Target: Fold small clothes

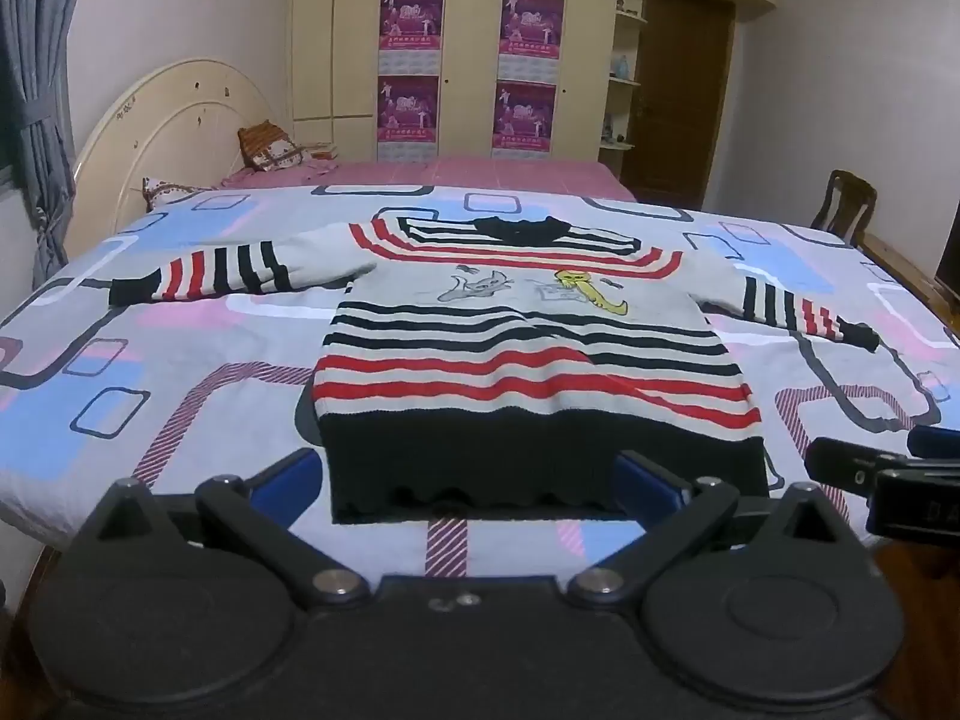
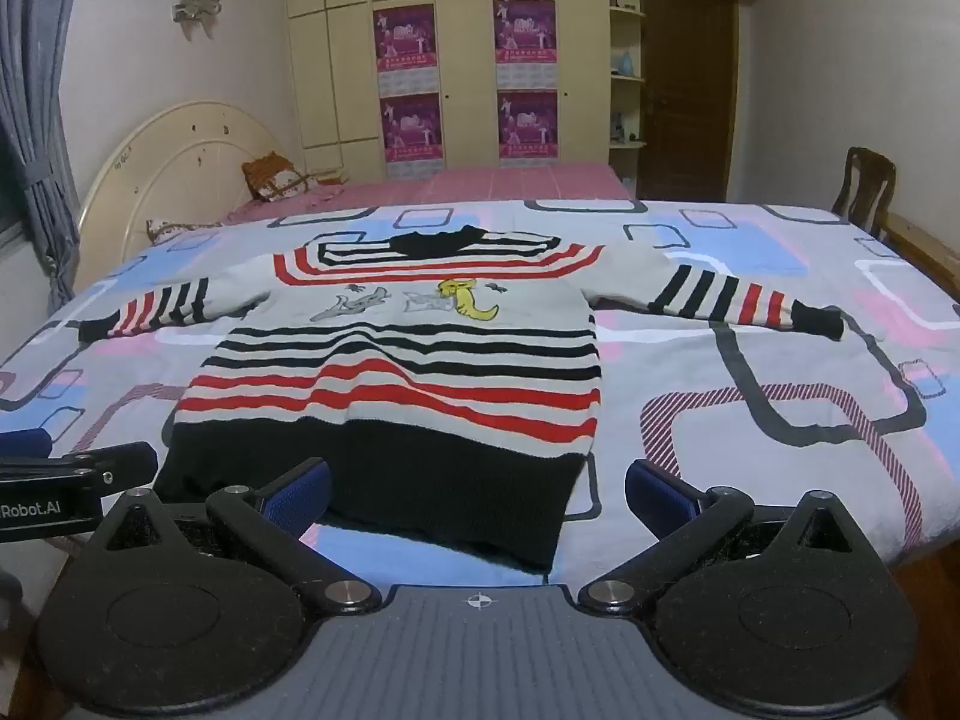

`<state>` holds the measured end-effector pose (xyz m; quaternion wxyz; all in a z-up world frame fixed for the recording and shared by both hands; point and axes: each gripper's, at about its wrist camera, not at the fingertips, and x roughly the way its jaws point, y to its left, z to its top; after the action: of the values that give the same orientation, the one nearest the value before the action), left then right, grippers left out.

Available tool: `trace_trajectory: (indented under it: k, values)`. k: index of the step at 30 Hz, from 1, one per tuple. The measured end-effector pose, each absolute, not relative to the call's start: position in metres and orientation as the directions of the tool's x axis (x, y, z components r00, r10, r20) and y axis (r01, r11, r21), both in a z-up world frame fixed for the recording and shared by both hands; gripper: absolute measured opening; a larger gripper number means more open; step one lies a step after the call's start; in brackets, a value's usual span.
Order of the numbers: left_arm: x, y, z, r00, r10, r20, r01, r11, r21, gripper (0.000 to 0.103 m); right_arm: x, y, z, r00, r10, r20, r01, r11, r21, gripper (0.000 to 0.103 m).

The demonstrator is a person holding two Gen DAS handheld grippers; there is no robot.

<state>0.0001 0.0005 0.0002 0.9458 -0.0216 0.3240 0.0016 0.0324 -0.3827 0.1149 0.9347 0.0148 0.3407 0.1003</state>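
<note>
Item: striped sweater (image 1: 528, 354), flat on bed (image 1: 180, 372), hem at the near edge, long axis running away from us. We hold left claw (image 1: 465, 480) and right claw (image 2: 477, 495) agape, empty, straddling the hem's near corners, equally close.

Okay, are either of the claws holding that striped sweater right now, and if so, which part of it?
Nothing is held. The left claw and right claw are both wide open, near the black hem of the sweater, which lies flat on the bed.
</note>
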Motion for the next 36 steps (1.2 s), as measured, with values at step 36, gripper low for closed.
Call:
trace_trajectory:
  k: [36]
  values:
    - [0.0014, 0.0005, -0.0026, 0.781, 0.001, -0.624, -0.019, 1.000, -0.022, 0.103, 0.0328, -0.3809, 0.1097, 0.735, 0.212, -0.644, -0.187, 0.976, 0.109, 0.103]
